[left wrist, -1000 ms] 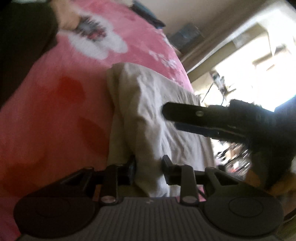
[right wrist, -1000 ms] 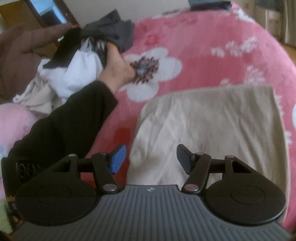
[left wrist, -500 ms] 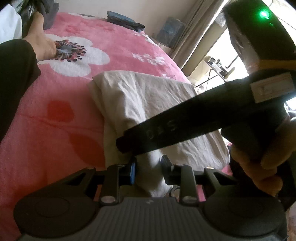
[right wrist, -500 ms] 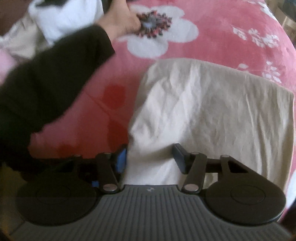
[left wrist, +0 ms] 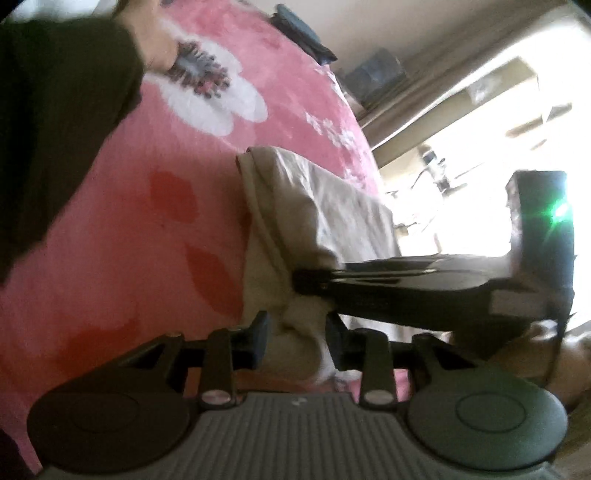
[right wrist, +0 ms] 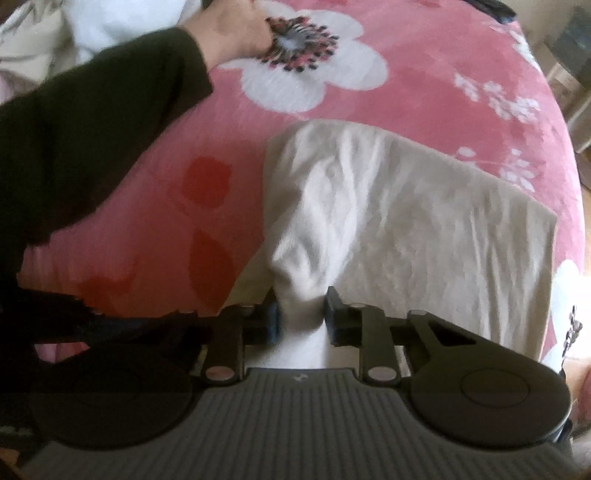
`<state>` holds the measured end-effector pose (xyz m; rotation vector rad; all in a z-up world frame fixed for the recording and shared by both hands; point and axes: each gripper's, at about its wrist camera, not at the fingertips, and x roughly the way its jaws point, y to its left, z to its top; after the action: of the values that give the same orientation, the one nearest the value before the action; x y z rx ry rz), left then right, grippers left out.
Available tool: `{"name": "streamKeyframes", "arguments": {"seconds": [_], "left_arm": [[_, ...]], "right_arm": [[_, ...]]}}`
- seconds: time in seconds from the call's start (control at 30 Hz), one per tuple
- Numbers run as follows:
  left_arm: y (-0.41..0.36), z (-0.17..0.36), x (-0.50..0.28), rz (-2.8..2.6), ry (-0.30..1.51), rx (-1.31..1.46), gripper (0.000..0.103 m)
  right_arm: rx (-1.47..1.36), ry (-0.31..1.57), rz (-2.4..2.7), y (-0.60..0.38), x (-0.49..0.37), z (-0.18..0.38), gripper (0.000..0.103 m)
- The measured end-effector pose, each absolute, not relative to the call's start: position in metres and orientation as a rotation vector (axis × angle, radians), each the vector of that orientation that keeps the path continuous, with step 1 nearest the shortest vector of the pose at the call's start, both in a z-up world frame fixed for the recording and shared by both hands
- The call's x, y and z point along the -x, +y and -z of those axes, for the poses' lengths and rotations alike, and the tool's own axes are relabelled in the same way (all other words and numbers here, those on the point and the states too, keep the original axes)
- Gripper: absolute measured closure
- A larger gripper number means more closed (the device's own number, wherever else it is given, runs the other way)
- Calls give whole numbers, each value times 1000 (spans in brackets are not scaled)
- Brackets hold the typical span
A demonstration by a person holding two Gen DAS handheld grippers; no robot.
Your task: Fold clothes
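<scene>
The folded beige cotton garment [right wrist: 424,221] lies on the pink flowered bed cover [right wrist: 424,74]. Right tongs [right wrist: 301,314], tilted steeply down, are closing on its bunched near edge; left tongs [left wrist: 297,334] clamp the same edge alongside, jaws opening slightly.

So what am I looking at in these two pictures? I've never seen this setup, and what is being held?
No robot: a person carries two hand-held pinchers, each with a camera looking along its fingers. One picture is from the left gripper, the other from the right gripper. A beige garment lies on a pink flowered blanket. Both grippers have a bunch of its near edge between their fingers; the left's jaws are opening slightly, the right's closing. The dark sleeve is a person's leg, with a bare foot.
</scene>
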<state>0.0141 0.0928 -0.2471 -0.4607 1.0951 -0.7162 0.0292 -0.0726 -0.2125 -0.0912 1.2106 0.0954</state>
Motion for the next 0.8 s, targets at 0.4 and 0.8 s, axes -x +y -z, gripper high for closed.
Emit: {"name": "streamKeyframes", "arguments": {"seconds": [0.4, 0.8], "left_arm": [[72, 259, -59, 410, 1099, 358, 73], [39, 258, -75, 405, 1002, 247, 77]], "right_arm": [[5, 1131, -118, -88, -18, 209, 85], [-93, 1075, -132, -100, -9, 210, 85]]}}
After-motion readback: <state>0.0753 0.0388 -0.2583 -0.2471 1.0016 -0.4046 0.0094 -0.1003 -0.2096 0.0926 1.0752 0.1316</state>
